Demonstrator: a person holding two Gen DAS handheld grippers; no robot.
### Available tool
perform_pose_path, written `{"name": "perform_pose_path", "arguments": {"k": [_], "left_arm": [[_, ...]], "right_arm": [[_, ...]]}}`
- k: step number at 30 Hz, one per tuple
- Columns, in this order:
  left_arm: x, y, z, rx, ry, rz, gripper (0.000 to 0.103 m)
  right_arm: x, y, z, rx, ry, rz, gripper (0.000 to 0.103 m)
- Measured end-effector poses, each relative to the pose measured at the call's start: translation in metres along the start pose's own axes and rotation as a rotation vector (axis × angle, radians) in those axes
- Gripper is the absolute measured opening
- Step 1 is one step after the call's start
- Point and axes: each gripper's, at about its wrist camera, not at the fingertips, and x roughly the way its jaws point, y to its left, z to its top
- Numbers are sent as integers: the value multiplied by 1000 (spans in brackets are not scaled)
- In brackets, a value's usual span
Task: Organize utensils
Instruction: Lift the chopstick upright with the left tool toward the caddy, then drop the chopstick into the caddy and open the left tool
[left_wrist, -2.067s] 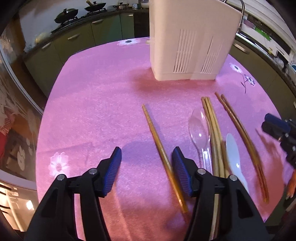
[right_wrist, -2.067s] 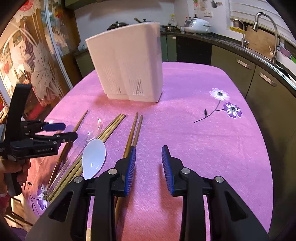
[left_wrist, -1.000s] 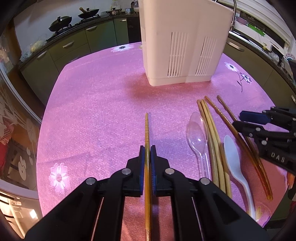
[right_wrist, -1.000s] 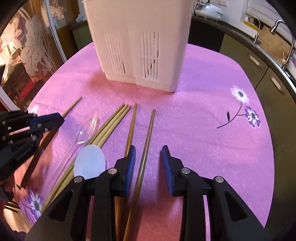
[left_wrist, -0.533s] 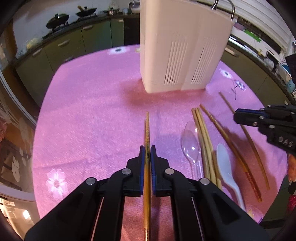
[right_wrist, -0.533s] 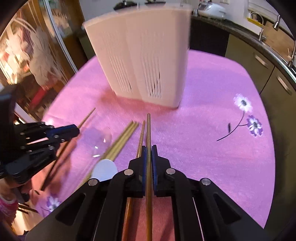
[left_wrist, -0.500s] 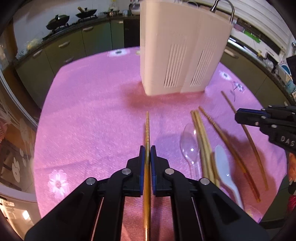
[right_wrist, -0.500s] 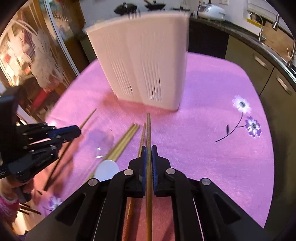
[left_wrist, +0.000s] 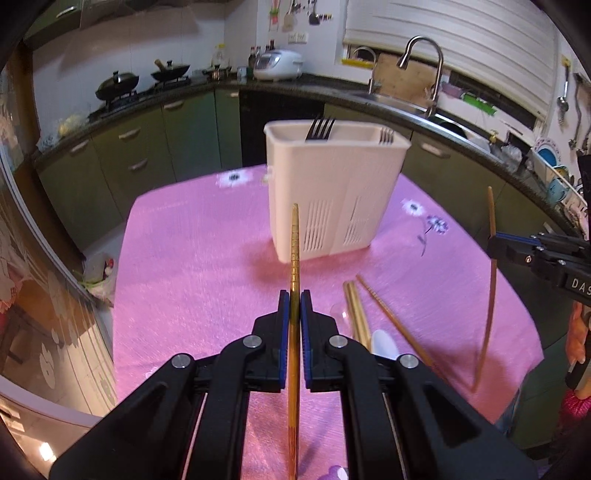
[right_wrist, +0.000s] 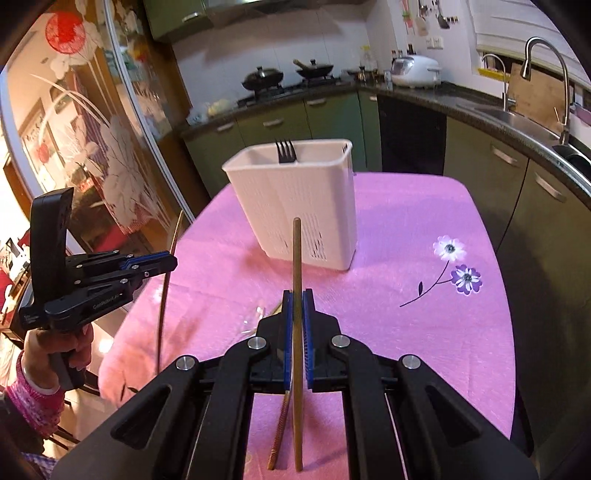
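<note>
Utensil caddy (left_wrist: 334, 195) holds forks (left_wrist: 319, 128); both grippers' fingers (left_wrist: 283, 314) (right_wrist: 307, 314) each clench one chopstick (left_wrist: 294, 258) (right_wrist: 296, 266).

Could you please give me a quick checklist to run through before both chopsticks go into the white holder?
1. Left gripper shut on its chopstick: ok.
2. Right gripper shut on its chopstick: ok.
3. Both chopsticks lifted off the pink tablecloth: ok.
4. Holder upright, top open: ok.
5. Free space inside beside the forks: cannot tell.
6. Chopstick tips above the holder's rim: not ok, they appear to sit lower.
</note>
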Motion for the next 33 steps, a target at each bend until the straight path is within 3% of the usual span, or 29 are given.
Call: {"name": "perform_pose_path", "arguments": {"k": [9,15,25,30,33], "left_arm": [[-34,-10,15,23,-74,-20,6],[-55,-15,45,36,-130,-46,6],[-91,-24,147,52,-260,-57,6],[-97,-27,194,53,-343,-3,6],[-86,-27,211,46,-347,13,6]], "right_arm": [[-32,11,10,-18,-81,21,6],[-50,15,26,-28,-129,16,6],[-58,10,43,-30,-157,9,6],[-54,5,44,-20,-154,11,6],[-54,2,46,-18,-154,9,6]]}}
